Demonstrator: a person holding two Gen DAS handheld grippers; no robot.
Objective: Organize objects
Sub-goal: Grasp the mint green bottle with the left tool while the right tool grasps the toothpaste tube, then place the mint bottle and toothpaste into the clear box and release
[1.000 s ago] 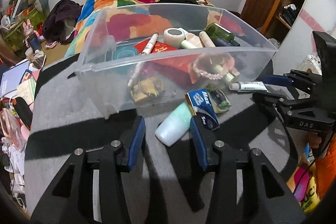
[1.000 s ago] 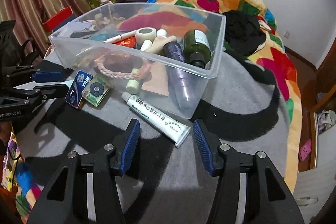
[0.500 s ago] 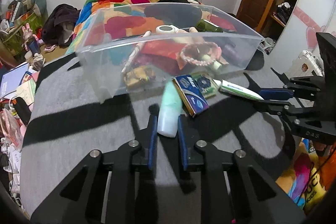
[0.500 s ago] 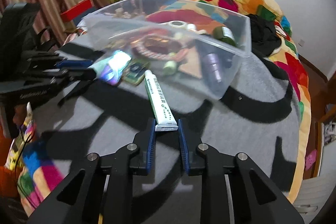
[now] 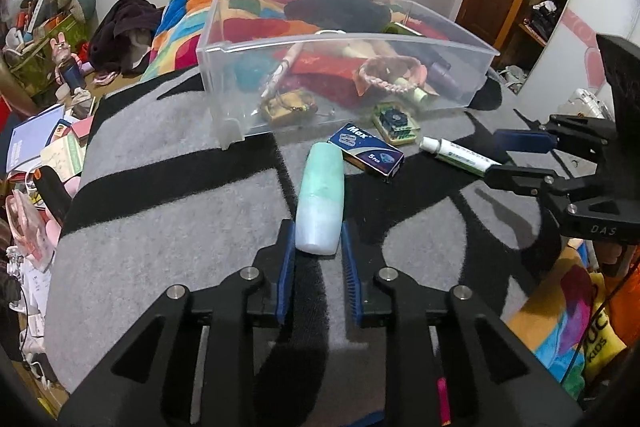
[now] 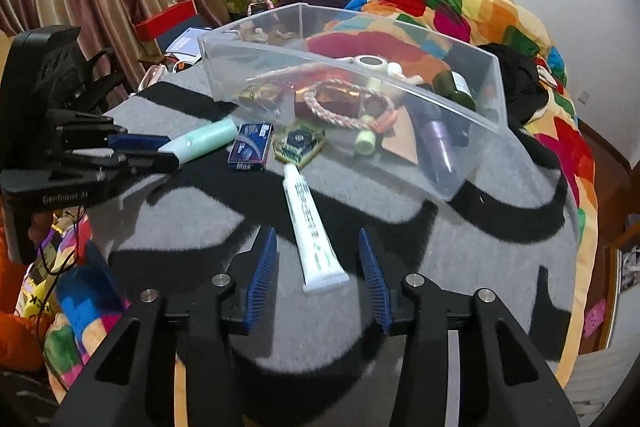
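A: Where was the left gripper point(image 5: 318, 254) in its own view?

B: At lower centre, its blue pads point(image 5: 286, 259) close against the base of the mint-green bottle point(image 5: 321, 195). The bottle lay on the grey-and-black blanket point(image 5: 168, 227), neck pointing up the frame toward the clear plastic bin point(image 5: 344, 39). The pads looked to be touching both sides of it, so the jaws were narrowed onto the bottle.

A: And the right gripper point(image 6: 318, 277)?

B: Spread wide. In the right wrist view the white tube point(image 6: 310, 223) lay between the pads with a clear gap on each side, its crimped end nearest the camera and its cap toward the bin. It held nothing.

A: What else sat outside the bin?

B: A blue "Max" box point(image 5: 366, 151) just right of the bottle's neck, and a small green-and-yellow packet point(image 5: 396, 121) touching the bin's front wall. In the left wrist view, the tube stretched toward the right gripper's fingers at the right edge.

A: And inside the bin?

B: A pink beaded bracelet point(image 6: 344, 107), a purple bottle point(image 6: 438, 147), a dark green bottle point(image 6: 456, 87), a roll of tape point(image 6: 370, 61) and a red packet point(image 5: 316, 67), among other small things too jumbled to tell apart. The bin occupied the upper middle of both views, with a patchwork quilt point(image 6: 440, 7) behind it.
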